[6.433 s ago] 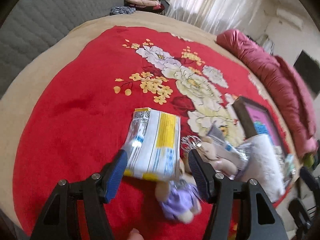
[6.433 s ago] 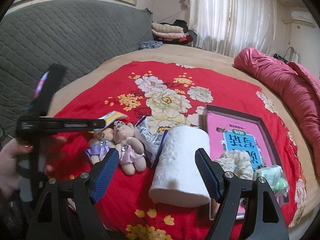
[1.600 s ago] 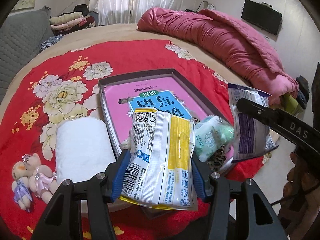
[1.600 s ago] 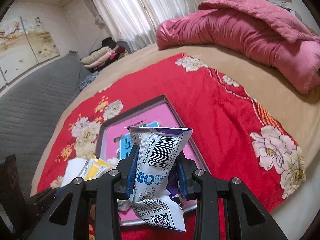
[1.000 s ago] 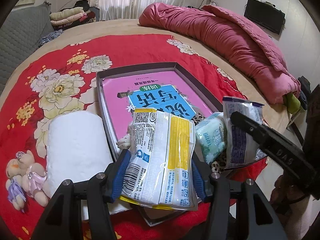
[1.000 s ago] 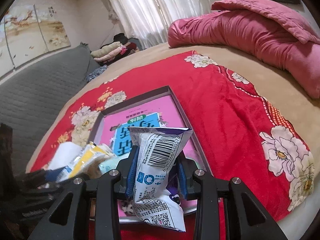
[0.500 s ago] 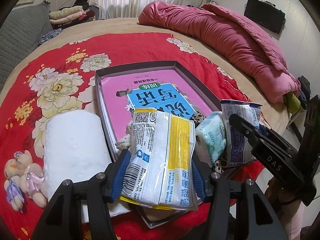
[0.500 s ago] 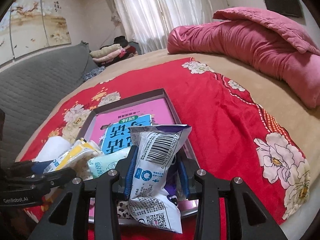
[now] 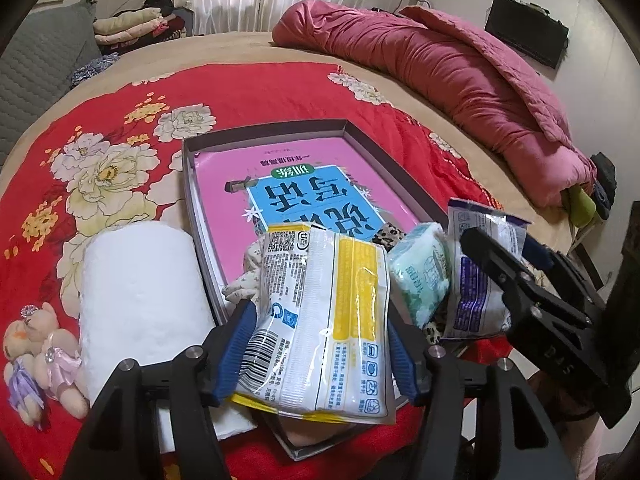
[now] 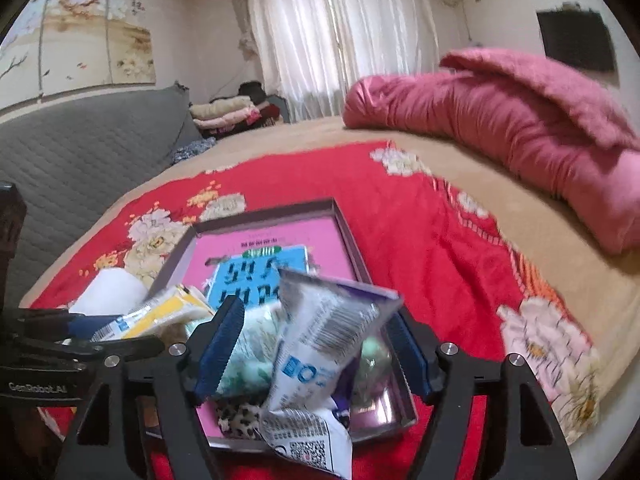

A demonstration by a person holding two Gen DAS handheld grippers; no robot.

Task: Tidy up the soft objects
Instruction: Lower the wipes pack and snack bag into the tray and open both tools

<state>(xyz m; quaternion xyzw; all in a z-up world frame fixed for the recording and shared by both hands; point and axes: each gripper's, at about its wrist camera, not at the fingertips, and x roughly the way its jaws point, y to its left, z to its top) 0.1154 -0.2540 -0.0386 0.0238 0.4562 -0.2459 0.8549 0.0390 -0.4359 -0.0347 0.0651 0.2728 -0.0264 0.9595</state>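
A yellow-and-white packet fills the gap between the blue pads of my left gripper, over the near corner of the dark tray. Those jaws are opening, and both pads still touch the packet. My right gripper has its jaws opening wide. A purple-and-white packet leans loose between them, tipping onto the tray's near right corner. In the tray lie a pink and blue book, a green tissue pack and a leopard-print cloth.
A white paper roll lies left of the tray, with two small plush bears beyond it on the red floral blanket. A pink quilt runs along the right. Folded clothes are stacked far back. The bed's edge is close at the right.
The right gripper's jaws have spread wide and the purple-and-white packet has tipped loose between them. The left gripper and its yellow packet have kept still.
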